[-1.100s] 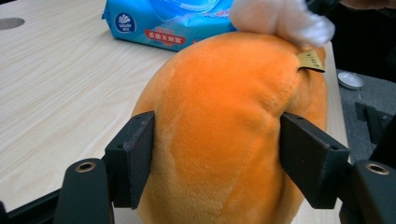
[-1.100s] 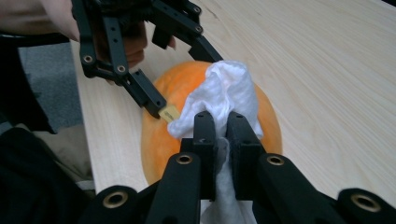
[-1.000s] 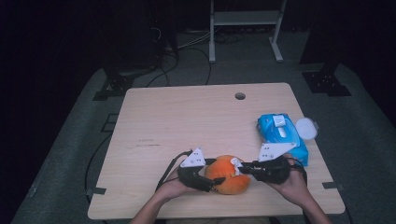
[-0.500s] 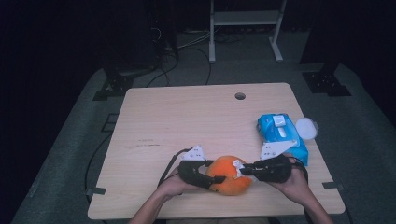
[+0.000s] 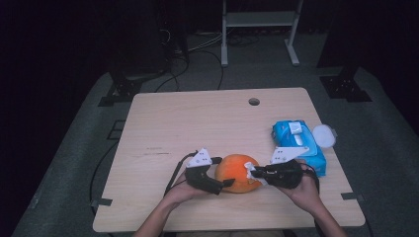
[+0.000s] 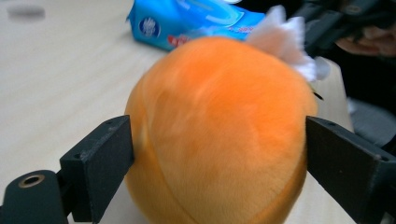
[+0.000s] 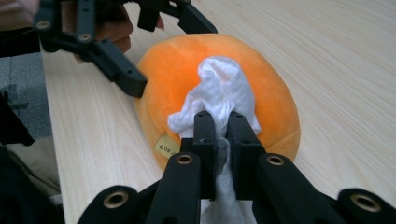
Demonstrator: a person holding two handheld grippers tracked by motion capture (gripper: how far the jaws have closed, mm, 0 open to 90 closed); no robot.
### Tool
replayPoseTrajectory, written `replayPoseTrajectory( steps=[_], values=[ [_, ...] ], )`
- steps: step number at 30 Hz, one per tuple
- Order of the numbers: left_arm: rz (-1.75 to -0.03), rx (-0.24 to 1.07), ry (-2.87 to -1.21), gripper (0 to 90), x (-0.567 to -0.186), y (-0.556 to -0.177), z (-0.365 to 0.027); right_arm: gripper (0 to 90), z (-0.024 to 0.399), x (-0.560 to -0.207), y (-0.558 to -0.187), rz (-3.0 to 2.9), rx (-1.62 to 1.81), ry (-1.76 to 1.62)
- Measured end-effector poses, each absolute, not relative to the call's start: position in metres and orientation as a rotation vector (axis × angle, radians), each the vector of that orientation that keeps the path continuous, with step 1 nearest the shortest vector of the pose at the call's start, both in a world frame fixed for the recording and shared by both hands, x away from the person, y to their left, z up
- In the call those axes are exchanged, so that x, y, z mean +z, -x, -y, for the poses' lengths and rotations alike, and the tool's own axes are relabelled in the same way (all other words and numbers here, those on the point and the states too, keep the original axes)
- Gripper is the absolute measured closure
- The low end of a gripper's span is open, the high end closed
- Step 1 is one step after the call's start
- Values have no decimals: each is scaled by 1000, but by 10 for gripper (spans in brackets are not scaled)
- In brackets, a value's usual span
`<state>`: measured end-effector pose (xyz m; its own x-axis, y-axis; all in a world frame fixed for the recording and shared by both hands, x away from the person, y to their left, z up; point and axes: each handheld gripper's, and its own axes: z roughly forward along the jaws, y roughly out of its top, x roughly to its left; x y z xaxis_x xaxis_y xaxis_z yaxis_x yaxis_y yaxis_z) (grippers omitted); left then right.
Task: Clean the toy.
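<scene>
While counted: one orange plush ball (image 5: 237, 173), one white wipe (image 7: 219, 95) pinched in right gripper (image 5: 258, 174); left gripper (image 5: 225, 181) just spread wide around ball; near edge close, far tabletop (image 5: 197, 118) bare.

One orange plush ball (image 5: 237, 173) lies on the single wooden worktop (image 5: 197, 128). One white tissue (image 7: 219, 95) rests against the ball. One blue pack of wipes (image 5: 299, 145) sits toward the worktop's right edge, with one round white lid (image 5: 323, 135) just beside it. Two hand-held grippers are present: one left gripper (image 5: 225, 183) and one right gripper (image 5: 250, 173). One round hole (image 5: 254, 101) marks the worktop's far side.
</scene>
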<state>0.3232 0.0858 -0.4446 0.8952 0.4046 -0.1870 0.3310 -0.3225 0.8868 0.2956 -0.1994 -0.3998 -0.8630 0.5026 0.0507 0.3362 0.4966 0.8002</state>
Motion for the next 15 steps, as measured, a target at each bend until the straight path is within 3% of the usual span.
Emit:
replayPoseTrajectory(
  steps=[3, 8, 15],
  values=[
    [-497, 87, -1965, 179, -447, -321, -87, 826, 193, -400, -290, -2559, 1301, -700],
    [-453, 117, -2009, 230, -448, -321, -92, 827, 178, -398, -280, -2562, 1269, -606],
    [-479, 85, -1991, 194, -453, -325, -97, 826, 216, -406, -300, -2492, 1280, -822]
  ],
)
